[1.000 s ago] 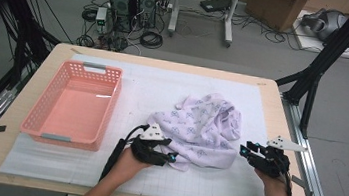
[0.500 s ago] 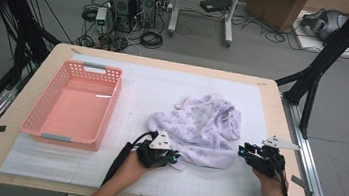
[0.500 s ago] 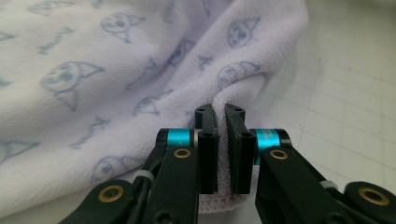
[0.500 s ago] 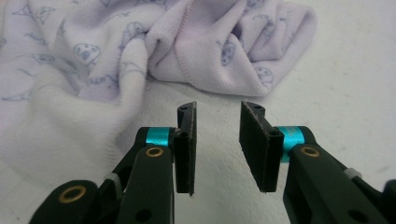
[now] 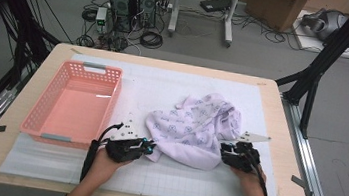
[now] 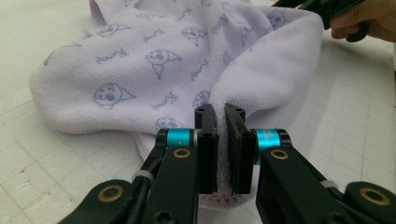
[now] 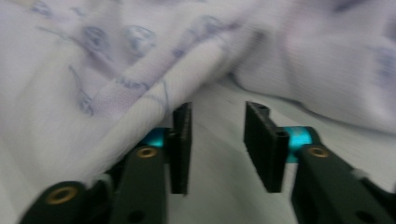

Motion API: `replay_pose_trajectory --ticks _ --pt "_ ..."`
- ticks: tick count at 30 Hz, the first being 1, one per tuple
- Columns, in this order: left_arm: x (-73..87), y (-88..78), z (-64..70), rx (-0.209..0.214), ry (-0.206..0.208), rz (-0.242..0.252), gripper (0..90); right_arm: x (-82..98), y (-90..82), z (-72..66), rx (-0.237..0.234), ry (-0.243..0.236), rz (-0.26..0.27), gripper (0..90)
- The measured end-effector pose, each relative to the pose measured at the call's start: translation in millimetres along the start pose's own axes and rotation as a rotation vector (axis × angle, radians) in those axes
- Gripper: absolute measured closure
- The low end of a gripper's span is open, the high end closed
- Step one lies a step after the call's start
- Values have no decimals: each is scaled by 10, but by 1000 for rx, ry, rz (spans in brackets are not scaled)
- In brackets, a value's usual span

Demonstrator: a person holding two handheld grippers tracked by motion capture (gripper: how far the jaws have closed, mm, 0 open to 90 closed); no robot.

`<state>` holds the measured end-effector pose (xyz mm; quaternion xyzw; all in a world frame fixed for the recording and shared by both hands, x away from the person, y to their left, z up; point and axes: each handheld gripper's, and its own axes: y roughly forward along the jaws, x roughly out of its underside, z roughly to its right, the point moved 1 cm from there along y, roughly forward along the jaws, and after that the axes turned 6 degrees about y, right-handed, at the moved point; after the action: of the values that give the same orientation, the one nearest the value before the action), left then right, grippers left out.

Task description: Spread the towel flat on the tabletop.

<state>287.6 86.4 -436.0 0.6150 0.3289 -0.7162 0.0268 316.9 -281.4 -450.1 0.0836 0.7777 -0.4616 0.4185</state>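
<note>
Towel [image 5: 193, 130] lies crumpled mid-tabletop [image 5: 280, 126]; your left gripper [image 6: 220, 154] clamps only its thin near edge, your right gripper [image 7: 217, 147] gapes empty beside a fold. Lift now and that edge could slip.

Even bright light, soft shadows; right gripper view motion-blurred.

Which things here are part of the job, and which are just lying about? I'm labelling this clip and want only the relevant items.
In the job:
towel, pinched at one edge by the left gripper
right gripper, open at the towel's other side
likely the pink basket, empty beside it

Lying about:
computer towers, cables, cardboard box, all on the floor
</note>
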Motion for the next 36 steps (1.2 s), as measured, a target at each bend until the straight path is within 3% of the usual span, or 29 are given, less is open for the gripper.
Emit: replay_pose_trajectory --ticks 2,5,7,9,11,13,17,23,26,30,32,36 --pt "-7 4 7 3 0 4 836 -45 99 -96 -40 5 -2 519" --pt "-1 7 2 6 2 -1 835 -85 256 -274 -36 -35 -25 535" --pt "8 4 -3 6 -4 1 834 -98 284 -404 75 -130 -41 662" --pt "17 0 -10 4 -8 5 833 -101 283 -426 24 -136 -53 866" --pt "29 -7 -21 0 -13 7 831 -92 258 -430 22 -143 -61 897" --pt "44 -15 -33 -2 -20 10 831 -81 197 -385 15 -137 -50 899" --pt "62 -19 -57 -11 -34 21 831 -56 -32 -209 -1 -71 15 900" --pt "69 -24 -48 -11 -34 22 831 -10 -307 37 59 -17 59 900" --pt "78 -24 -48 -12 -36 17 831 28 -482 158 122 -7 69 900" --pt "82 0 -41 -11 -34 11 831 119 -707 305 156 53 90 900" --pt "80 16 -34 -13 -30 6 831 165 -676 306 142 51 80 888" --pt "77 25 -19 -10 -28 6 826 123 -429 193 78 19 47 698"
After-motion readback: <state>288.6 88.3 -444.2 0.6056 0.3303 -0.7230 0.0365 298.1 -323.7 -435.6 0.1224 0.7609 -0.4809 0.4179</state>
